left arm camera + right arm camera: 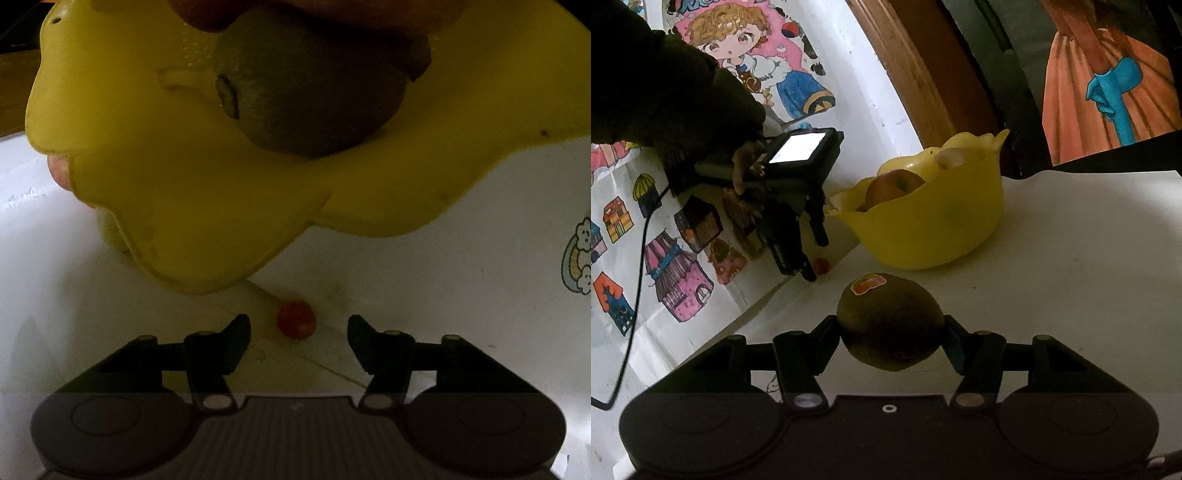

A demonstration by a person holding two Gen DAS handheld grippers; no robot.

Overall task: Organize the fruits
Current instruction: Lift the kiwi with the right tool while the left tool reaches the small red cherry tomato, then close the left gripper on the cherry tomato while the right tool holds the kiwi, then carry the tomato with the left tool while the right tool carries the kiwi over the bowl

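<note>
While the left hand-held gripper [299,332] is held with its jaws apart over the cherry tomato [296,319] at lower centre, a kiwi [890,321] is kept clamped in the right hand-held gripper [891,328], apparently for transfer to the yellow bowl [923,229] mid-frame on the worktop [1071,295].

The left gripper [299,341] sits at the bottom of the frame, its jaws apart with nothing between them. Just above the gap lies a small red tomato [296,319] on the white table [424,280]. The upper half is filled by a yellow bowl [184,192] — a brown kiwi [306,99] at top centre, overlapping it.
</note>
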